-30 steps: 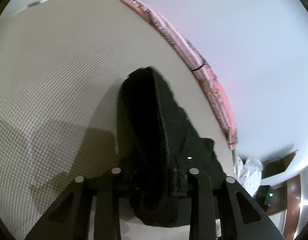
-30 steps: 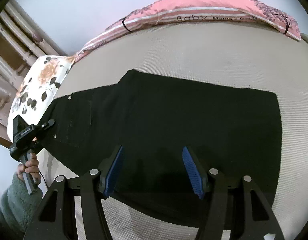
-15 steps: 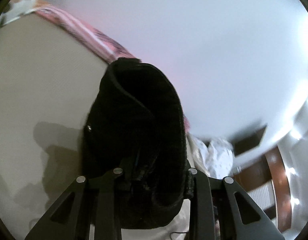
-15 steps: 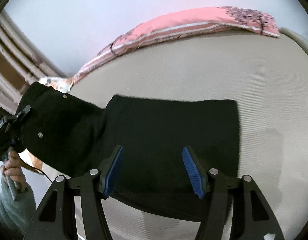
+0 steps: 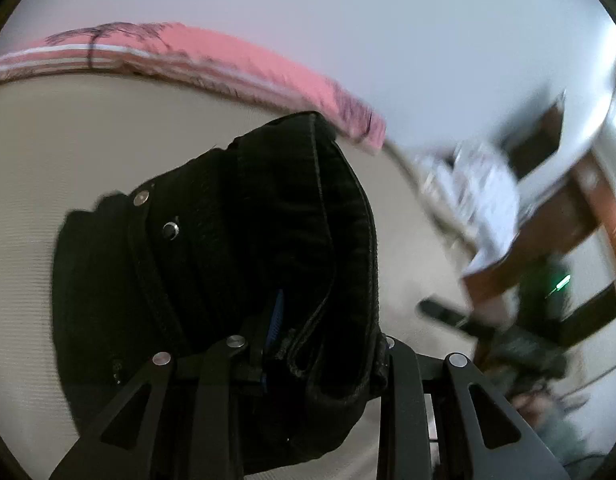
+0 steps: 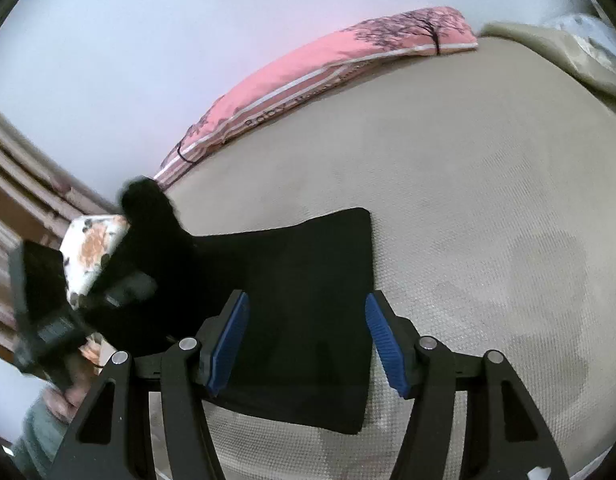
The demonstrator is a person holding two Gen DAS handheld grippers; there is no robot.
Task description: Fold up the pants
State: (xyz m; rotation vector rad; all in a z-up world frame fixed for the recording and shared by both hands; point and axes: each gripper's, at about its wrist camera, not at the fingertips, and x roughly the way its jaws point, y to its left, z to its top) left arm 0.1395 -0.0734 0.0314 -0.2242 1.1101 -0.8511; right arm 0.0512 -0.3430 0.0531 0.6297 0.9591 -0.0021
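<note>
The black pants [image 6: 300,280] lie partly folded on the beige mattress [image 6: 468,200]. Their waist end [image 5: 268,220], with metal studs, is bunched up and lifted off the bed. My left gripper [image 5: 328,332] is shut on that waistband, and one blue pad [image 5: 277,316] shows through the cloth. In the right wrist view the left gripper [image 6: 48,320] is a blurred dark shape at the left, held by a hand. My right gripper [image 6: 306,340] hovers open over the flat part of the pants, with nothing pressed between its blue pads [image 6: 228,340].
A pink bolster [image 6: 328,68] runs along the wall at the far edge of the bed. A floral pillow [image 6: 96,248] sits at the left. A white spotted cloth [image 5: 480,192] and brown wooden furniture [image 5: 588,208] stand beyond the bed's right side.
The left gripper has raised the waist end off the mattress and swung it across, rolling as it went. The right gripper has drifted along the pants, whose flat part now looks shorter.
</note>
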